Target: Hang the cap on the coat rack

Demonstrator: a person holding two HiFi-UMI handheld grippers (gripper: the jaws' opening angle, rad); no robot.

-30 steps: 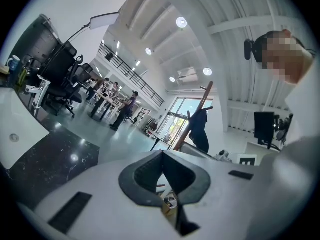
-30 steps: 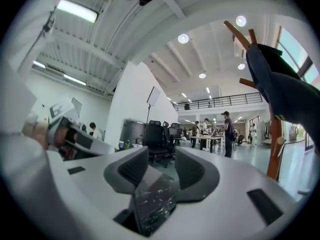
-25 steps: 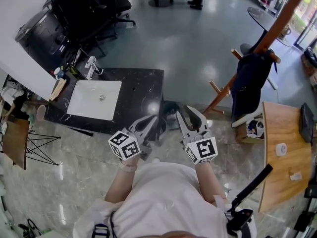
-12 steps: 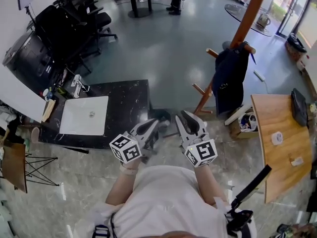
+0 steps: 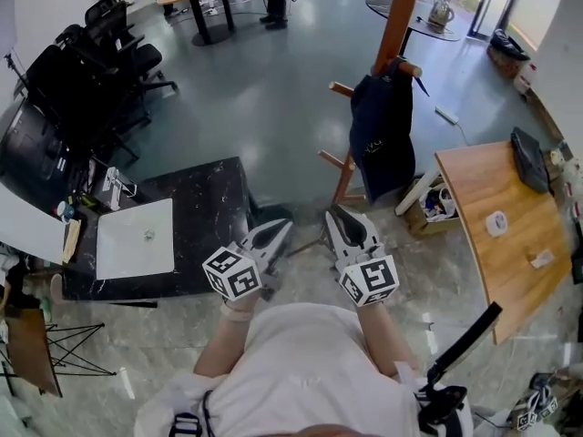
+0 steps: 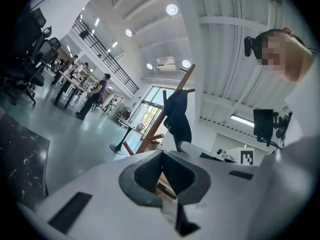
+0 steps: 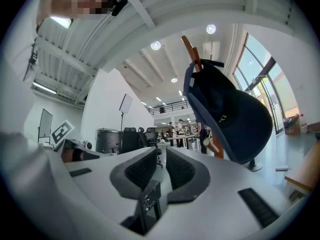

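Black sink bench (image 5: 219, 208) at my 10 o'clock, coat rack (image 5: 398, 16) at 1 o'clock. Dark cap (image 5: 381, 135) hangs from a peg on the rack, well apart from both claws, so I judge the hang done. Left claw (image 5: 281, 228) clenched, empty. Right claw (image 5: 338, 214) clenched, nothing between its jaws. Nothing left but checking the cap sits firm.

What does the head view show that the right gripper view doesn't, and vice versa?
Only the head view: the white sink set in the black counter, seen from above. Only the right gripper view: the ceiling lights overhead. Both: the right gripper, shut with nothing between its jaws, and the coat rack with a dark garment hanging on it.
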